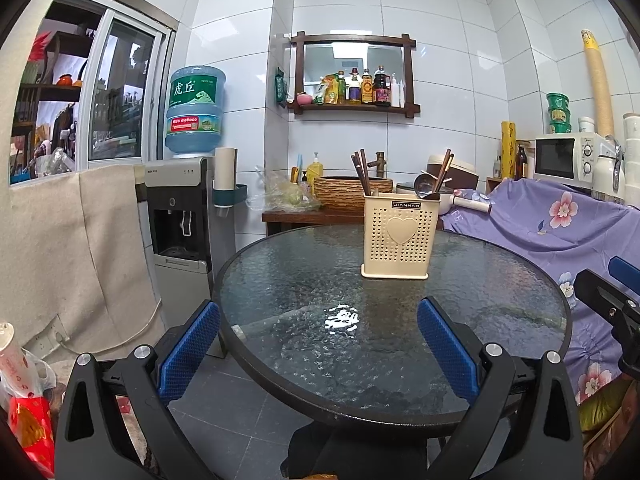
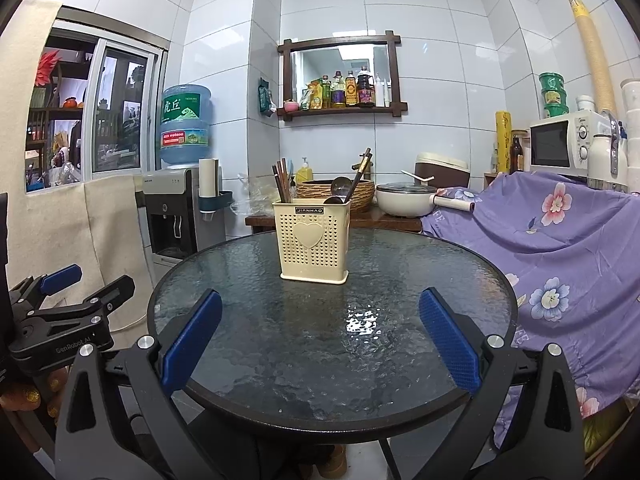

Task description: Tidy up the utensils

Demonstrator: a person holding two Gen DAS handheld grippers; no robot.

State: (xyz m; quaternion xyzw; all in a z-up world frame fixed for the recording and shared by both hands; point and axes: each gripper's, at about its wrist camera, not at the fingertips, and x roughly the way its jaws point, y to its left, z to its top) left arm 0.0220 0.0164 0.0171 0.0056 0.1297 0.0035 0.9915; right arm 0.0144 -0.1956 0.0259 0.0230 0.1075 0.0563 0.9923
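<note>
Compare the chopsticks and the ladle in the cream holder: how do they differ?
The chopsticks are thin, straight, dark sticks bunched at the left side of the utensil holder; the ladle stands at the right, with a round metal bowl up and a dark handle leaning right. Both stand inside the holder, tops above its rim.

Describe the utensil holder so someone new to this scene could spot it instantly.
Find the round glass-topped table in the middle of the kitchen. The utensil holder is the only thing standing on it, toward the far side. It is a cream, perforated plastic box with a raised heart on its front, holding dark chopsticks and a ladle.
</note>
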